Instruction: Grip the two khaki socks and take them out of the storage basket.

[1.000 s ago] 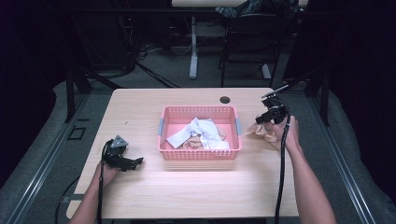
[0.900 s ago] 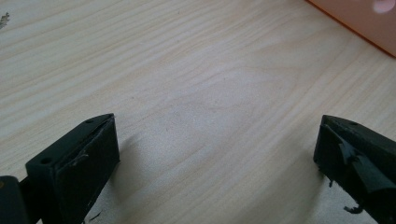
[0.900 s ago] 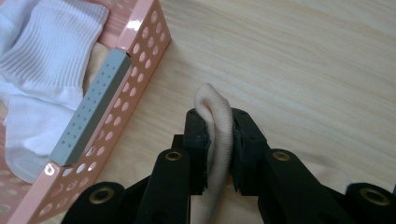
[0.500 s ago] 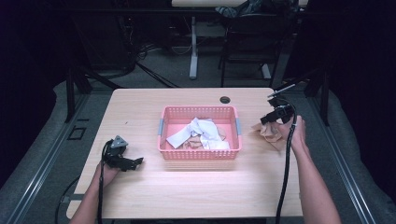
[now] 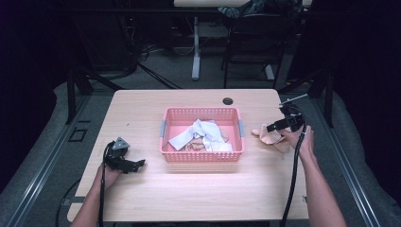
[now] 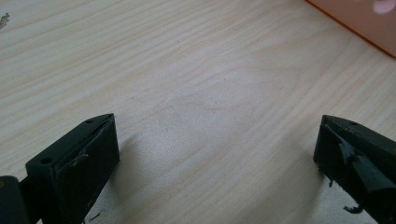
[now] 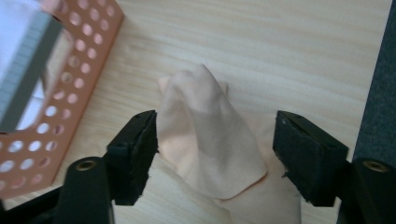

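Your right gripper (image 7: 215, 156) has its jaws spread wide to either side of a raised fold of the peach cloth (image 7: 210, 140), which lies bunched on the counter (image 5: 198, 189) just beside the right end of the pink basket (image 5: 202, 155), and neither pad seems to press the fabric yet. You look to be at the pick-up step: the next move would be to close on that fold and lift it. Your left gripper (image 6: 219, 163) rests spread and empty on bare counter, well apart from the basket's white cloths (image 5: 201, 133).
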Available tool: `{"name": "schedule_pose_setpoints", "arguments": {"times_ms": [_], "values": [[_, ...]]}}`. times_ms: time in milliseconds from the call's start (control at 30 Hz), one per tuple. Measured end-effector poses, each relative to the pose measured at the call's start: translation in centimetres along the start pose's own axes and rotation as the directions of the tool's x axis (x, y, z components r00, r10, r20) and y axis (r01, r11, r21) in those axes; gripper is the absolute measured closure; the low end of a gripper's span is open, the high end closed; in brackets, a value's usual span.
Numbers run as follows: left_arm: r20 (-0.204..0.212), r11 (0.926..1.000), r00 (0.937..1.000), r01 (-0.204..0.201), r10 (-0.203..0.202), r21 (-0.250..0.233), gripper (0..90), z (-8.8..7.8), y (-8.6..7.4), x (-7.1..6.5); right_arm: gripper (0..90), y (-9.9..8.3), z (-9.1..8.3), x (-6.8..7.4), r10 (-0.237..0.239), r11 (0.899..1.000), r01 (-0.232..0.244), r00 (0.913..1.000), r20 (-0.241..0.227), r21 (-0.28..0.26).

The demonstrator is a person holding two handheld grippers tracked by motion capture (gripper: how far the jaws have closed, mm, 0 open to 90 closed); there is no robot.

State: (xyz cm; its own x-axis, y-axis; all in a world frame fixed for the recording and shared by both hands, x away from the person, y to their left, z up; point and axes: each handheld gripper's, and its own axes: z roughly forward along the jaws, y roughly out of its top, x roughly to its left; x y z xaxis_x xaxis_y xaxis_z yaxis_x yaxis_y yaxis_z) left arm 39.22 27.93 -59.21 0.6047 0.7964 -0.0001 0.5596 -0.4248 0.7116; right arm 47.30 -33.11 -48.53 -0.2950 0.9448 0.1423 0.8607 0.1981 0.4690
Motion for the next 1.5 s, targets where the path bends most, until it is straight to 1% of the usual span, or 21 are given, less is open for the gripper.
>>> {"name": "schedule_pose_setpoints", "arguments": {"times_ms": [33, 100, 200, 267, 300, 333, 400, 533, 600, 667, 700, 833, 867, 933, 1033, 1067, 1100, 1233, 1367, 1500], "values": [[0.0, 1.0, 1.0, 0.0, 0.0, 0.0, 0.0, 0.0, 0.0, 0.0, 23.4, 0.0, -0.3, 0.3, -0.019, 1.0, 0.019, 0.9998, 0.0, -0.007], [0.0, 1.0, 1.0, 0.0, 0.0, 0.0, 0.0, 0.0, 0.0, 0.0, 17.1, 0.0, -0.9, 1.0, -0.032, 0.999, 0.032, 0.9995, -0.002, -0.021], [0.0, 1.0, 1.0, 0.001, -0.001, 0.0, 0.0, 0.0, 0.0, 0.0, 7.1, -0.3, -1.7, 1.8, -0.064, 0.997, 0.063, 0.9976, -0.026, -0.041], [0.0, 1.0, 1.0, 0.001, -0.001, 0.0, 0.0, 0.0, 0.0, 0.0, 1.5, -0.5, -2.5, 2.6, -0.093, 0.995, 0.091, 0.995, -0.036, -0.05], [0.001, 1.0, 1.0, 0.0, 0.0, 0.0, 0.0, 0.0, 0.0, 0.0, 0.2, -0.5, -2.8, 2.9, -0.1, 0.994, 0.098, 0.9944, -0.035, -0.05], [0.0, 1.0, 1.0, 0.0, 0.0, -0.001, 0.0, 0.0, 0.0, 0.0, 0.0, -0.7, -3.2, 3.2, -0.114, 0.992, 0.112, 0.9926, -0.043, -0.051], [0.0, 1.0, 1.0, 0.001, -0.001, -0.001, 0.0, 0.0, 0.0, 0.0, 0.0, -1.0, -3.8, 3.6, -0.133, 0.989, 0.128, 0.9898, -0.053, -0.074], [0.0, 1.0, 1.0, 0.001, -0.001, -0.001, 0.0, 0.0, 0.0, 0.0, 0.0, -1.7, -5.1, 4.1, -0.167, 0.982, 0.161, 0.9842, -0.059, -0.097], [0.001, 1.0, 1.0, 0.001, -0.001, 0.0, 0.0, 0.0, 0.0, 0.0, 0.0, -2.1, -5.8, 4.3, -0.175, 0.979, 0.166, 0.9824, -0.066, -0.116], [0.001, 1.0, 1.0, 0.0, 0.0, 0.0, 0.0, 0.0, 0.0, 0.0, 0.0, -2.5, -6.3, 4.4, -0.184, 0.977, 0.175, 0.9806, -0.067, -0.12], [0.001, 1.0, 1.0, 0.001, -0.001, 0.0, 0.0, 0.0, 0.0, 0.0, 0.0, -2.8, -6.5, 4.5, -0.186, 0.977, 0.175, 0.9794, -0.079, -0.123], [0.0, 1.0, 1.0, 0.001, -0.001, 0.0, 0.0, 0.0, 0.0, 0.0, 0.0, -4.0, -7.3, 4.8, -0.198, 0.973, 0.186, 0.9775, -0.073, -0.139], [0.0, 1.0, 1.0, 0.001, -0.001, 0.0, 0.0, 0.0, 0.0, 0.0, 0.0, -4.2, -7.4, 4.8, -0.203, 0.972, 0.193, 0.9771, -0.065, -0.135], [0.001, 1.0, 1.0, 0.001, -0.001, -0.001, 0.0, 0.0, 0.0, 0.0, 0.0, -5.0, -7.5, 5.0, -0.207, 0.972, 0.196, 0.9758, -0.071, -0.131], [0.0, 1.0, 1.0, 0.001, -0.001, 0.0, 0.0, 0.0, 0.0, 0.0, 0.0, -5.8, -7.4, 5.1, -0.213, 0.971, 0.203, 0.9748, -0.068, -0.127], [0.0, 1.0, 1.0, 0.0, 0.0, 0.0, 0.0, 0.0, 0.0, 0.0, 0.0, -6.1, -7.4, 5.2, -0.217, 0.97, 0.207, 0.9737, -0.071, -0.125], [0.0, 1.0, 1.0, -0.001, 0.001, -0.001, 0.0, 0.0, 0.0, 0.0, 0.0, -6.4, -7.3, 5.2, -0.217, 0.97, 0.208, 0.9742, -0.062, -0.124], [0.001, 1.0, 1.0, 0.0, 0.0, 0.0, 0.0, 0.0, 0.0, 0.0, 0.0, -7.7, -6.9, 5.1, -0.224, 0.97, 0.217, 0.9724, -0.065, -0.106], [0.0, 1.0, 1.0, 0.001, -0.001, 0.0, 0.0, 0.0, 0.0, 0.0, 0.0, -9.2, -6.5, 4.8, -0.209, 0.974, 0.202, 0.9759, -0.064, -0.101], [0.0, 1.0, 1.0, -0.002, 0.002, -0.001, 0.0, 0.0, 0.0, 0.0, 0.0, -10.8, -5.6, 4.5, -0.206, 0.976, 0.2, 0.9767, -0.062, -0.081]]}}
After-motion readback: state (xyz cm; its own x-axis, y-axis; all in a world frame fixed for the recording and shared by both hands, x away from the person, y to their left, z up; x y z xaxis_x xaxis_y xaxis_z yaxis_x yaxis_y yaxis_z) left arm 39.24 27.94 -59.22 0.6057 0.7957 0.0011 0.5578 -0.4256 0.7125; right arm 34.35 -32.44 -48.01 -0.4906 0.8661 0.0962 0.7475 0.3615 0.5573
